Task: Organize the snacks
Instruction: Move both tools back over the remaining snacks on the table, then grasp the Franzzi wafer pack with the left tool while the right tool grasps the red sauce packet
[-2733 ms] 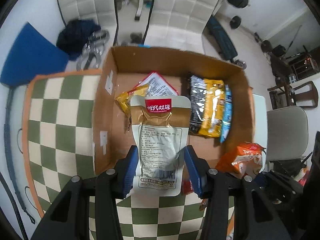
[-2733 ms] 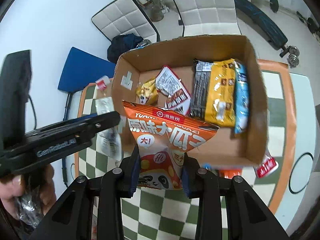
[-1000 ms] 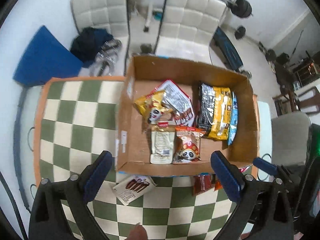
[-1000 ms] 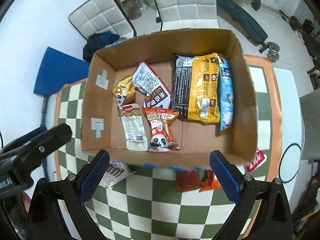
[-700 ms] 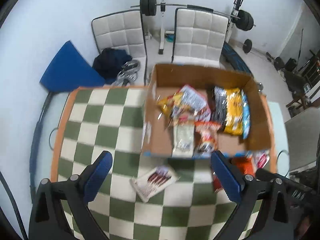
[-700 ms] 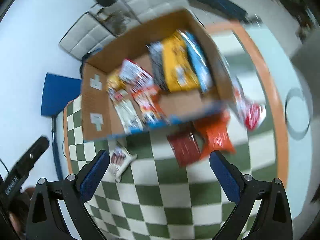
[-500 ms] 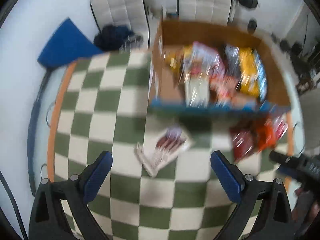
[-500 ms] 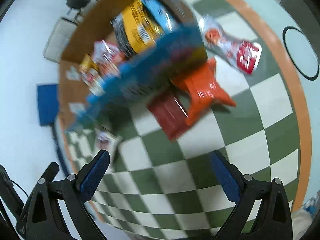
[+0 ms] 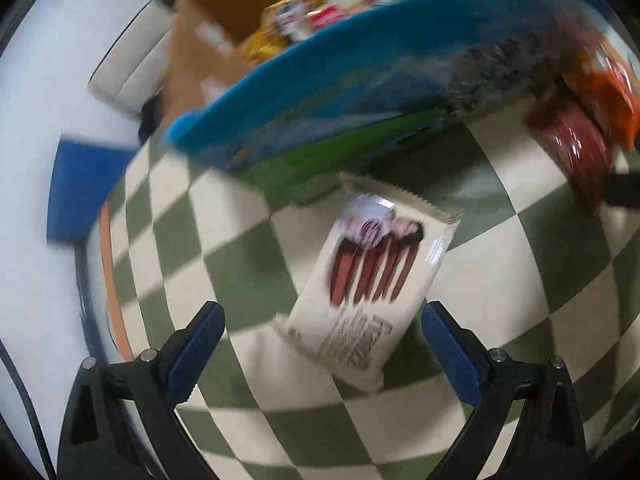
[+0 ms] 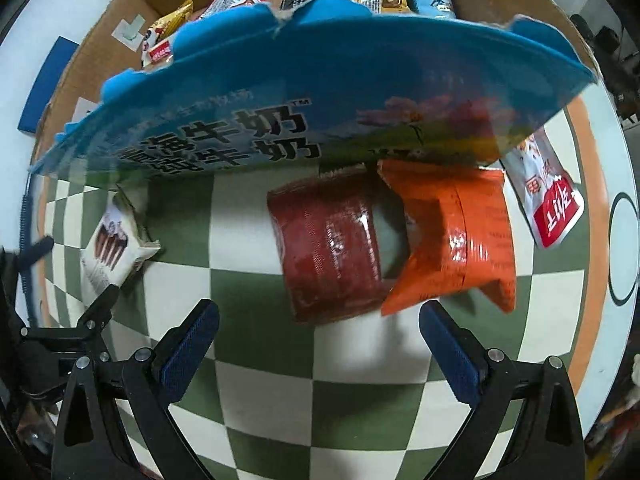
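Dropping low over the checkered worktop point(image 10: 352, 408), both grippers now face the packets left outside the cardboard box point(image 10: 248, 92); a second ago they hung above it, just after letting go of two packets that now lie inside. The left gripper point(image 9: 320, 344) has its fingers spread wide and empty, with the cream packet printed with brown sticks point(image 9: 372, 280) lying flat between them and toward 12 o'clock, just short of the box's blue front wall. The view is blurred, so it is moving fast. The right gripper point(image 10: 318, 344) is likewise wide open and empty, with the dark red packet point(image 10: 328, 256) at its 12 o'clock and the orange packet point(image 10: 456, 236) overlapping that one's right edge at about 1 o'clock. A white and red pouch point(image 10: 544, 200) lies further off at 2 o'clock, beside the box corner. So the sorting seems part done: four packets remain on the worktop, and each gripper is likely lining up its next pick.
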{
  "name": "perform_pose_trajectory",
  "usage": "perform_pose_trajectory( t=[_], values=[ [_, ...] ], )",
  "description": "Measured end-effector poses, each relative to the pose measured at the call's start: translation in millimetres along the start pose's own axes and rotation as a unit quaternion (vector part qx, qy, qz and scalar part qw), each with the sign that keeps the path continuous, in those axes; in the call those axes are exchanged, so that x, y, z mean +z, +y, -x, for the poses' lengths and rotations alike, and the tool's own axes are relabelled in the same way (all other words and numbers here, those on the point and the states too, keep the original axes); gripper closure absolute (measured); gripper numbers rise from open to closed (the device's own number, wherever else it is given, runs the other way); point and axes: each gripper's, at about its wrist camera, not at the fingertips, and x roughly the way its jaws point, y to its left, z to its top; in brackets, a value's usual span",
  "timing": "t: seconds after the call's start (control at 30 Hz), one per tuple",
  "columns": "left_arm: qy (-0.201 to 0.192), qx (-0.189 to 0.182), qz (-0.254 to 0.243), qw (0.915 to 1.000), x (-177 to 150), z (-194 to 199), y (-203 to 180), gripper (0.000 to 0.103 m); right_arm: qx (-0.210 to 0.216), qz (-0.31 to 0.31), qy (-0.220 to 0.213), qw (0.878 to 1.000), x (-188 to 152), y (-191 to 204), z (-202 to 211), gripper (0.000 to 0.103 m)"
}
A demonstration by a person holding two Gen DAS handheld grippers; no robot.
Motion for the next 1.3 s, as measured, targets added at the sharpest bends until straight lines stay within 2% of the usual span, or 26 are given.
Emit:
perform_pose_trajectory(
  t=[0.1,0.23,0.3,0.33,0.37,0.43,0.47,0.53,0.57,0.63,0.73,0.83,0.87,0.93,1.1,1.17,1.3],
  values=[
    [0.000,0.010,-0.039,0.9992,10,-6,-11,0.002,-0.009,0.007,0.005,1.000,7,2,-6,0.001],
    [0.012,-0.012,-0.049,0.9986,19,-14,-16,0.003,-0.028,0.010,0.006,1.000,14,3,-14,0.001],
    [0.016,-0.034,-0.039,0.9985,20,-15,-16,0.022,-0.032,0.007,0.009,0.999,16,3,-19,0.001],
    [0.026,-0.050,-0.023,0.9982,20,-17,-16,0.037,-0.033,0.003,0.011,0.999,16,1,-22,0.001],
    [0.027,-0.055,-0.008,0.9981,19,-16,-14,0.042,-0.032,-0.002,0.012,0.999,16,2,-25,0.002],
    [0.032,-0.070,0.028,0.9966,16,-14,-10,0.044,-0.030,-0.012,0.014,0.999,16,0,-29,0.007],
    [0.042,-0.079,0.053,0.9946,14,-13,-7,0.044,-0.027,-0.019,0.017,0.999,15,-4,-34,0.016],
    [0.071,-0.088,0.103,0.9882,7,-13,-2,0.044,-0.040,-0.027,0.022,0.999,11,-5,-38,0.028],
    [0.087,-0.094,0.128,0.9834,3,-13,0,0.044,-0.050,-0.025,0.020,0.998,9,-3,-38,0.032],
    [0.105,-0.121,0.174,0.9716,-4,-12,4,0.044,-0.041,-0.024,0.028,0.998,4,2,-39,0.034],
    [0.116,-0.153,0.232,0.9536,-16,-8,7,0.044,0.004,-0.021,0.056,0.998,-4,8,-39,0.039],
    [0.113,-0.157,0.251,0.9486,-20,-8,9,0.042,-0.004,-0.026,0.039,0.999,-4,7,-26,0.035],
    [0.115,-0.160,0.253,0.9471,-20,-9,10,0.042,-0.005,-0.034,0.033,0.999,-2,2,-22,0.028],
    [0.117,-0.163,0.256,0.9457,-19,-10,9,0.042,0.000,-0.067,0.024,0.997,8,-8,-19,0.020],
    [0.122,-0.163,0.262,0.9434,-29,-21,29,0.042,-0.002,-0.107,0.019,0.994,29,-13,-30,0.020],
    [0.123,-0.163,0.263,0.9428,-32,-22,30,0.042,-0.019,-0.105,0.022,0.994,31,-10,-38,0.022],
    [0.123,-0.162,0.264,0.9427,-43,-27,35,0.042,-0.045,-0.086,0.021,0.995,25,1,-44,0.042]
  ],
)
